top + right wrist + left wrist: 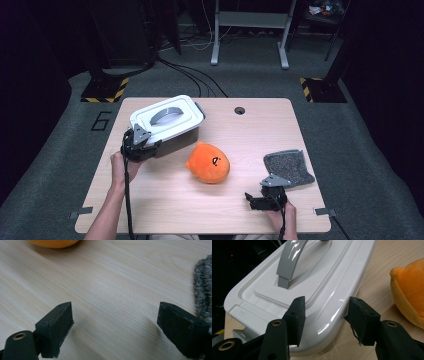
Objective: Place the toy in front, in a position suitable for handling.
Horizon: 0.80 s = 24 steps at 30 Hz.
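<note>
A white-lidded box (167,117) with a grey arched handle (289,260) stands at the table's back left. My left gripper (141,145) is at the lid's near corner. Its jaws stand apart over the lid's rim (337,315), so this gripper (327,307) is open and the pads do not press on it. An orange plush toy (209,162) lies mid-table, to the right of the box (409,290). My right gripper (266,199) rests near the front edge, and this gripper (115,315) is open wide over bare wood. A grey fuzzy cloth (288,167) lies just beyond it to the right (203,290).
The wooden table (250,130) has a small round hole (239,110) near its far edge. Beyond it, cables (190,75) run over the grey floor. A white desk frame (250,30) and hazard-striped stand bases (105,90) stand farther back.
</note>
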{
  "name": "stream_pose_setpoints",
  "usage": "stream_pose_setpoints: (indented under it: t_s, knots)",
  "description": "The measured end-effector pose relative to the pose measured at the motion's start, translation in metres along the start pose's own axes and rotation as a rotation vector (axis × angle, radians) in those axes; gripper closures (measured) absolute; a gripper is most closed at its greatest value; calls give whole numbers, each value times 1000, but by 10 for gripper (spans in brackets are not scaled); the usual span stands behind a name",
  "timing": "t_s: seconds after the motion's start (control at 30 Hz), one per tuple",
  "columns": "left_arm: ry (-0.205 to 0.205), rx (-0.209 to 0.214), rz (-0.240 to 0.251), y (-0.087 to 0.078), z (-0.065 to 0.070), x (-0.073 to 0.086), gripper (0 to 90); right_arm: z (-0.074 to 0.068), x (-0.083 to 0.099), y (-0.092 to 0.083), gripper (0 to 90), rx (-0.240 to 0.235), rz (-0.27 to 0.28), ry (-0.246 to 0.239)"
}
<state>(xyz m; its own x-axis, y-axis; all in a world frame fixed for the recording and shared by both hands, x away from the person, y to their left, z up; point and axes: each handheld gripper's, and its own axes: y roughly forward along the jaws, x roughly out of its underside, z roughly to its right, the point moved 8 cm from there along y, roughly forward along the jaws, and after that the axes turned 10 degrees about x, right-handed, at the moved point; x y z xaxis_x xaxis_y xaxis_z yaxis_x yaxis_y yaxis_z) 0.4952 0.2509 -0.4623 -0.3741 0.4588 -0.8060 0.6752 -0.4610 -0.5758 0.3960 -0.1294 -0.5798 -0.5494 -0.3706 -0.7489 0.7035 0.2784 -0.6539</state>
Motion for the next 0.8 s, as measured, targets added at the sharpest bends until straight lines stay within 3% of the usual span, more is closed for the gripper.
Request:
stream_pose_setpoints:
  t_s: [0.13, 0.27, 0.33, 0.63, 0.8]
  knots:
    - [-41, 31, 82, -10, 7, -5, 321, 0, 0, 0, 123, 0, 8, 0]
    - [-50, 82, 102, -18, 21, -9, 218, 1, 0, 0, 123, -7, 9, 5]
    - [-49, 116, 91, -18, 30, -10, 159, 1, -1, -1, 123, -5, 10, 17]
    - [-71, 254, 39, -1, 65, -7, 42, 1, -1, -1, 122, -3, 14, 14]
    - [-71, 304, 9, 10, 79, -4, 0, 1, 0, -1, 122, -9, 11, 13]
